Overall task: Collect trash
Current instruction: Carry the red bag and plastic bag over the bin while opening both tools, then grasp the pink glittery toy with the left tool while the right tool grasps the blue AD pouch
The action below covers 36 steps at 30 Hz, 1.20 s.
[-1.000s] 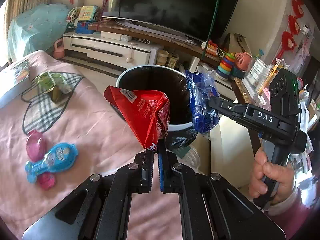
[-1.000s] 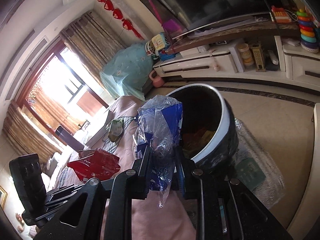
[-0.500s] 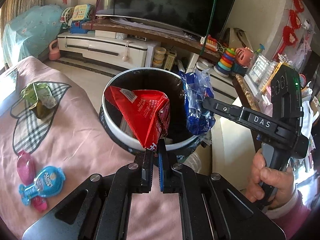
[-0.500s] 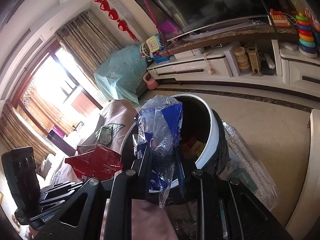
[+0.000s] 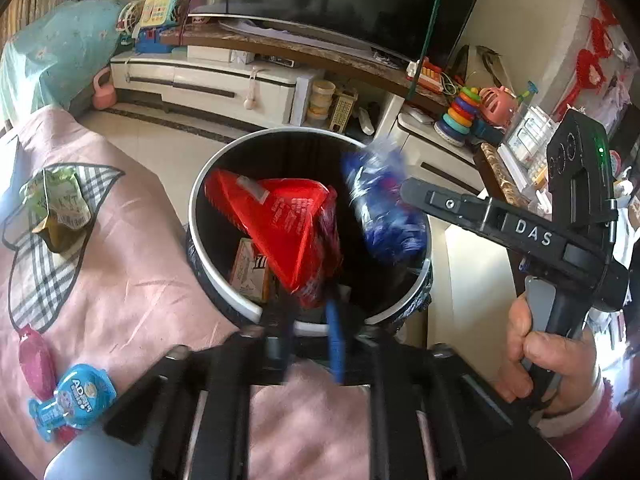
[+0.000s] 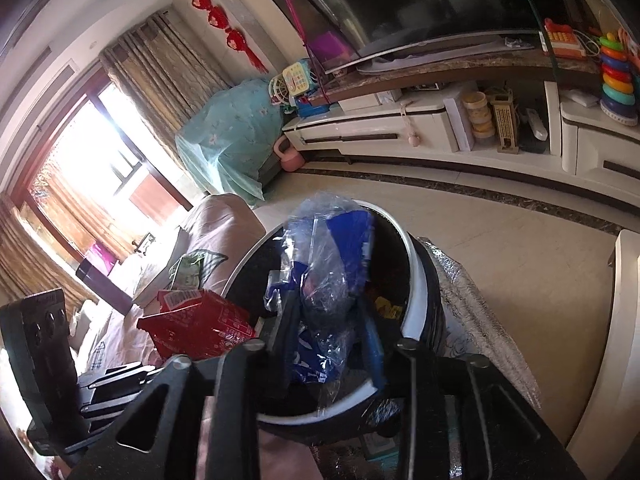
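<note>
While both tools hang over the trash bin (image 5: pixel 208 216), I judge this round of collecting to be at its drop-off: the bin stands on the floor just beside the edge of the pink-covered desk (image 5: pixel 132 264), and it already holds a box and other scraps. My left tool (image 5: pixel 310 320) has just been opening its jaws, and the red wrapper (image 5: pixel 280 224) sits between them above the bin's mouth, blurred; the pads look parted from it, so I read it as let go. My right tool (image 6: pixel 330 344) has likewise just been opening, its jaws now stand apart with the blue plastic bag (image 6: pixel 328 276) loose between them, not pressed.

What is left, as far as I can see, lies on the desk: a green packet (image 5: pixel 60 208) near the far edge, a blue candy pack (image 5: pixel 76 396) and a pink candy pack (image 5: pixel 34 364) towards the near left corner.

The left wrist view shows me those three leftovers, the bin's contents and the hand (image 5: pixel 548 364) on the right tool's handle. The right wrist view shows none of the candy packs; it gives me instead the gap on both sides of the blue bag, the crinkled plastic sheet (image 6: pixel 480 320) on the floor beside the bin, and the window side of the room.
</note>
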{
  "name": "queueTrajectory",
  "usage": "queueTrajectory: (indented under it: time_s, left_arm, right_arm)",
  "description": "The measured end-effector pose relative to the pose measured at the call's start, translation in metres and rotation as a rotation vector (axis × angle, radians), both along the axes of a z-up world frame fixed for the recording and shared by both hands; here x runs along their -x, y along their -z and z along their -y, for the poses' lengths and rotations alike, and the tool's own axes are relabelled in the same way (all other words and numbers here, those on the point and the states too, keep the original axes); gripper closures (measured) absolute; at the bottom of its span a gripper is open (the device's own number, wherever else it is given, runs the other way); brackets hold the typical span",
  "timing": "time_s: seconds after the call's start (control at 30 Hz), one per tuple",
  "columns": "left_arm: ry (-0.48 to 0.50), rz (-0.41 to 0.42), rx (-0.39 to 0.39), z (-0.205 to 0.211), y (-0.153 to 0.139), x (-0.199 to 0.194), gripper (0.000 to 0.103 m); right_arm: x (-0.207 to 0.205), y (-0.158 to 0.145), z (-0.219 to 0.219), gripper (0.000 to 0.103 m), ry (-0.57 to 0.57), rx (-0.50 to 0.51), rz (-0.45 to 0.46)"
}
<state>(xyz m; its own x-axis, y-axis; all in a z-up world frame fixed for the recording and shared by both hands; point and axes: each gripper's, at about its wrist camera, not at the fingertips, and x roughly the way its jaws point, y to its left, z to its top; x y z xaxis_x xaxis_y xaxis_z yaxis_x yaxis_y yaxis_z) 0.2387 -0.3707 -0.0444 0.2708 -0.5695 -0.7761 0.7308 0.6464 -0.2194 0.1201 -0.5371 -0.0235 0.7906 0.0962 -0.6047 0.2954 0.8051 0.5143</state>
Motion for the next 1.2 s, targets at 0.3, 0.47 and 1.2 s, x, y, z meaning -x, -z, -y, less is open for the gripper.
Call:
queueTrajectory:
  time_s: [0.3,0.47,1.2]
  left_arm:
    - [-0.049,-0.004,0.036,-0.025,-0.001,0.003,0.050]
    - [-0.088,-0.021,0.063,-0.050,0.000,0.010,0.046]
    - [-0.421,-0.042,0.105,-0.229,0.023,0.035,0.046]
  right_arm:
    - [0.007,-0.001,-0.002,0.041,0.010,-0.020,0.016]
    - [0.016,-0.007,-0.012,0.022,0.007,-0.022,0.047]
    - [0.007,-0.010,-0.152,0.009,-0.237,0.088,0.061]
